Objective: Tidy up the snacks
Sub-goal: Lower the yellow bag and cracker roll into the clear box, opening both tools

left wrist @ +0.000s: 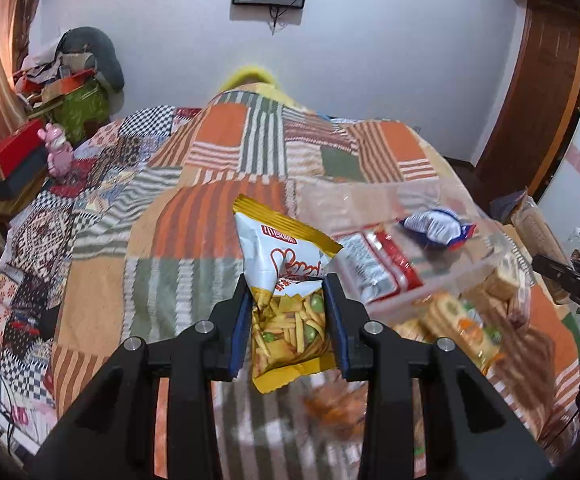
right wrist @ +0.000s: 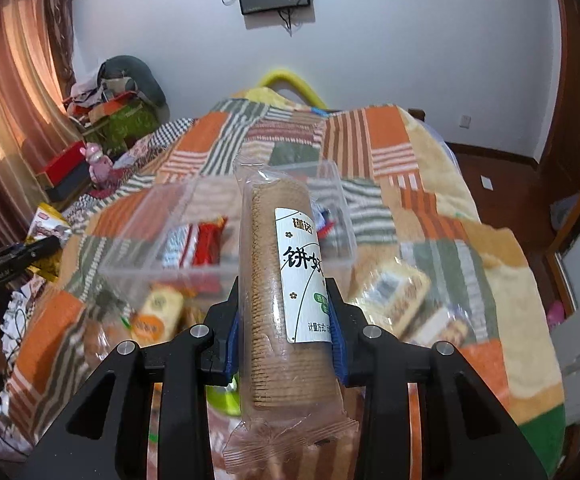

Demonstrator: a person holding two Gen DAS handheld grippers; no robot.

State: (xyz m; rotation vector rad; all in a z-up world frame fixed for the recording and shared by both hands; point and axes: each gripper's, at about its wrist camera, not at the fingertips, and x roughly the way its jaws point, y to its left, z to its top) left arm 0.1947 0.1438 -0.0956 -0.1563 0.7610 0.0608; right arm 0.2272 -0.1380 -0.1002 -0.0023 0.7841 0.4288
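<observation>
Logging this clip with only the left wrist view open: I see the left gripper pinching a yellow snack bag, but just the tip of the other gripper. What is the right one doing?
Observer: The right gripper is shut on a long biscuit sleeve with a white label.
Operator: Is it over the clear bin?
Observer: The sleeve is held in front of the clear bin; whether it is above it, I cannot tell.
Operator: Anything beyond the bin's right side?
Observer: Yes, a clear-wrapped cracker pack lies on the patchwork blanket there.
</observation>
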